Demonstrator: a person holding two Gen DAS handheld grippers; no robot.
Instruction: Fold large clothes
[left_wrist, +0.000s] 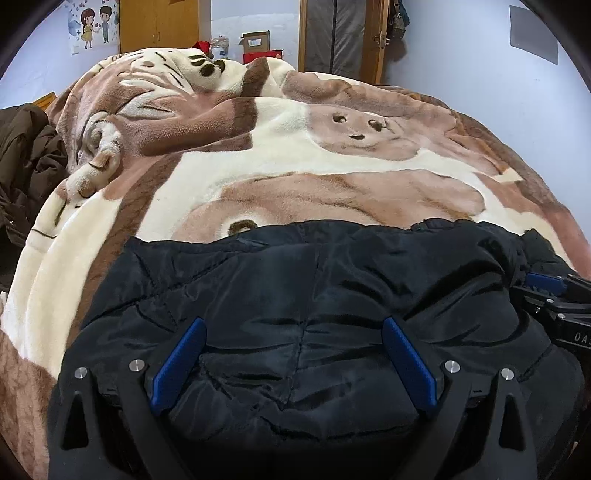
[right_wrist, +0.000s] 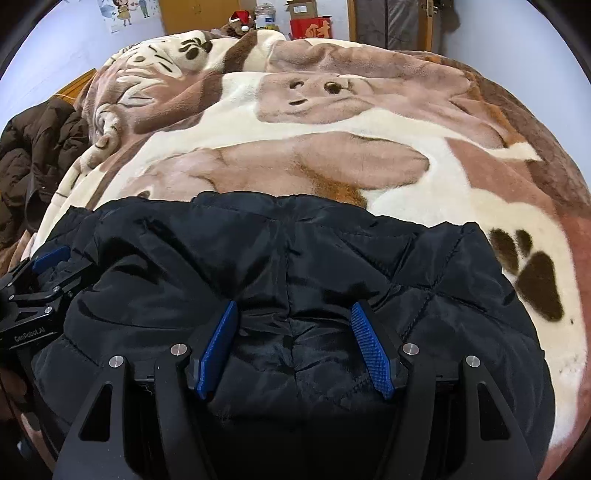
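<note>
A black padded jacket (left_wrist: 295, 280) lies folded into a compact bundle on the near part of the bed; it also shows in the right wrist view (right_wrist: 280, 258). My left gripper (left_wrist: 293, 325) is open just above the jacket's near edge, blue pads wide apart, nothing between them. My right gripper (right_wrist: 293, 310) is open too, over the jacket's right part, and appears from the side in the left wrist view (left_wrist: 546, 291). The left gripper shows at the left edge of the right wrist view (right_wrist: 48, 269).
A plush brown and cream bear-print blanket (left_wrist: 280, 158) covers the bed. A dark brown padded coat (left_wrist: 26, 162) is heaped at the bed's left edge. Boxes (right_wrist: 310, 22), a wardrobe and a door stand beyond the bed's far end.
</note>
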